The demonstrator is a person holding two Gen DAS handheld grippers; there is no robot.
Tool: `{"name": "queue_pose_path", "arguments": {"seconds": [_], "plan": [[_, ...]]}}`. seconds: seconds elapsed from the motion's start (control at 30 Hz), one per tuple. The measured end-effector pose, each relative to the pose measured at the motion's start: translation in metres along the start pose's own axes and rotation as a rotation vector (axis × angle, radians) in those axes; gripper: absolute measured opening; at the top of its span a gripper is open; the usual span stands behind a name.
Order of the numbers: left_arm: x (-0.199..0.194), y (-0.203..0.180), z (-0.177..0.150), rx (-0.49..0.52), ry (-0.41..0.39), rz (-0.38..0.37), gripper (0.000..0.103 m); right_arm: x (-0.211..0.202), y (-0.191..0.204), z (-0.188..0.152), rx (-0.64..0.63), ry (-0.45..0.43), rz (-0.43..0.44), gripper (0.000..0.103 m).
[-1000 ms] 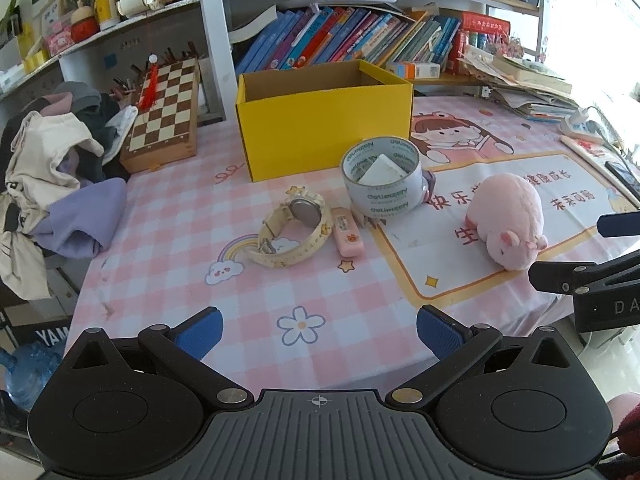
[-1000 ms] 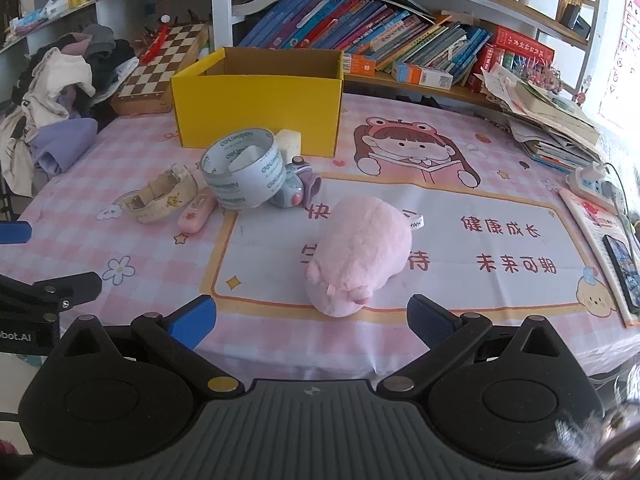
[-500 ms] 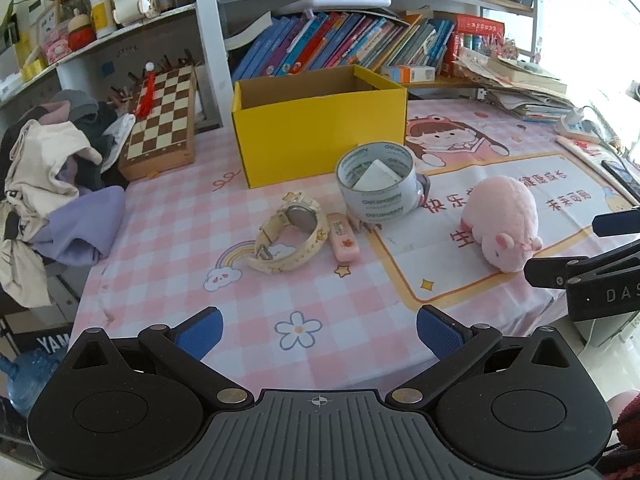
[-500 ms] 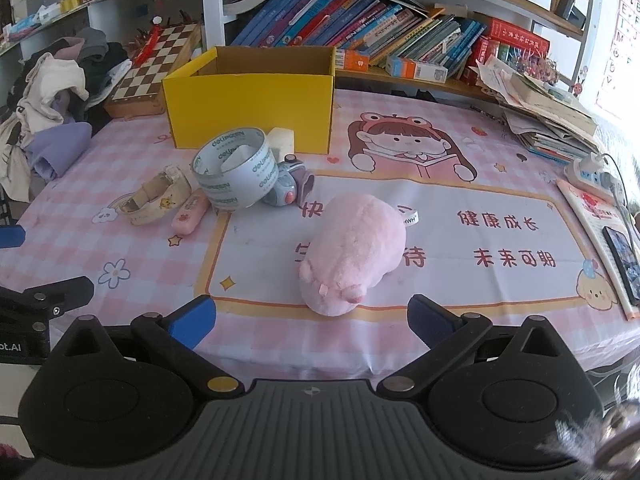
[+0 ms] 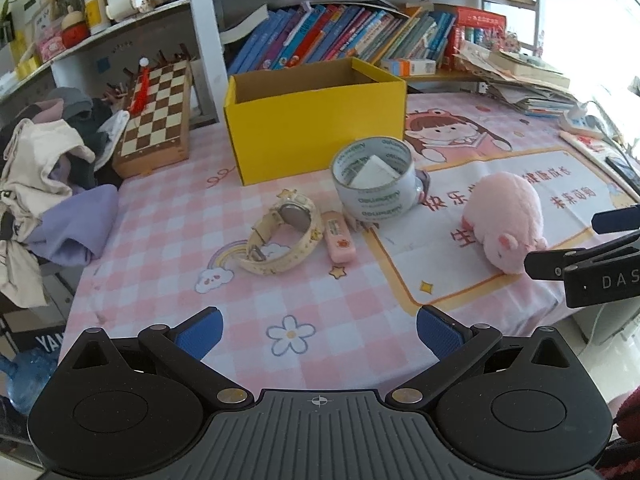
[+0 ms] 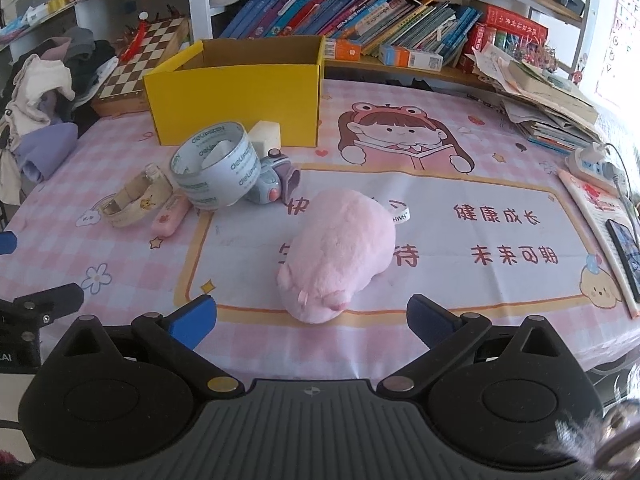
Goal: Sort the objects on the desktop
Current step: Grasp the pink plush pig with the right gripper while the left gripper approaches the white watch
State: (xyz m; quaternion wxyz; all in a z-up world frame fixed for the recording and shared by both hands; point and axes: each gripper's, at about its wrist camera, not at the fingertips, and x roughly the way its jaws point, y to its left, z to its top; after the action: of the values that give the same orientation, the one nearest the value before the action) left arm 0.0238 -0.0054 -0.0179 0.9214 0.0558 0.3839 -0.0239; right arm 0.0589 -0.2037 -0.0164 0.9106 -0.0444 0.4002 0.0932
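Both grippers spread wide, empty: left gripper short of watch; right gripper just short of pink plush (yellow box beyond)

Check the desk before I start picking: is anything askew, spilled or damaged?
Nothing spilled or visibly damaged. The tape roll sits tilted, propped against the small grey toy rather than lying flat. The pink plush lies on its side. The yellow box stands upright and open.

I hold the left gripper level with its 2 fingers spread wide. I hold the right gripper alongside it, fingers equally parted, gripping nothing.
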Motion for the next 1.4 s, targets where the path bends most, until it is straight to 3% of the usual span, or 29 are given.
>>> {"name": "queue_pose_path", "arguments": {"seconds": [0.6, 0.9, 1.07, 1.23, 1.4], "plan": [[0.033, 0.011, 0.016, -0.061, 0.063, 0.009, 0.103, 0.042, -0.011, 0.029, 0.000, 0.076, -0.006, 0.102], [0.044, 0.012, 0.022, -0.065, 0.046, 0.008, 0.102, 0.057, -0.014, 0.038, -0.013, 0.099, -0.005, 0.101], [0.053, 0.013, 0.026, -0.065, 0.038, 0.025, 0.095, 0.067, -0.015, 0.044, -0.025, 0.118, -0.006, 0.101], [0.062, 0.015, 0.031, -0.064, 0.031, 0.027, 0.068, 0.078, -0.019, 0.047, -0.028, 0.146, -0.020, 0.091], [0.075, 0.017, 0.036, -0.052, 0.031, 0.015, 0.048, 0.088, -0.024, 0.050, -0.029, 0.168, -0.020, 0.082]]}}
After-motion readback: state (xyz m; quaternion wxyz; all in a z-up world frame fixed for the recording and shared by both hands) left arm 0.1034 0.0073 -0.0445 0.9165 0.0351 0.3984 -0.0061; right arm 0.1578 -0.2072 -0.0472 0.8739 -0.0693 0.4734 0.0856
